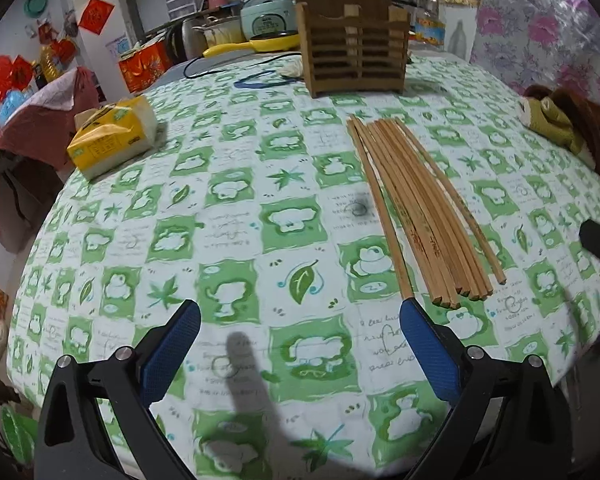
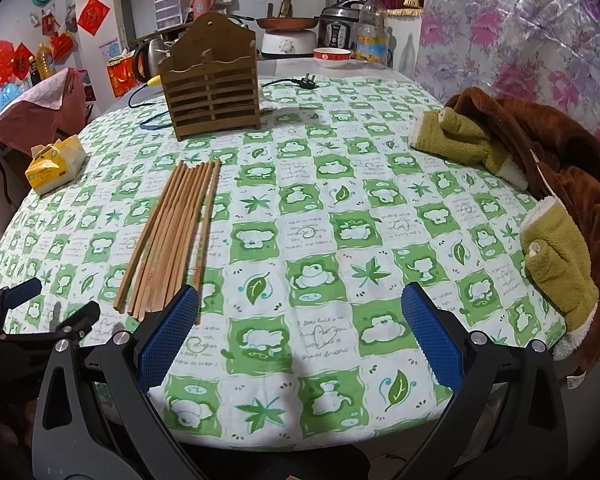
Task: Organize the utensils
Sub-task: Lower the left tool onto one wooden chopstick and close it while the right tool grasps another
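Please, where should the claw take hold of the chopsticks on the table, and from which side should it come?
Probably grip the chopsticks near their thick near ends, coming from above with the jaws across the bundle. They lie flat and side by side on the tablecloth, pointing toward the wooden holder. The open left claw is closest.

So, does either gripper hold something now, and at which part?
Nothing is held. The left gripper and right gripper are both open over the tablecloth; the chopsticks lie untouched.
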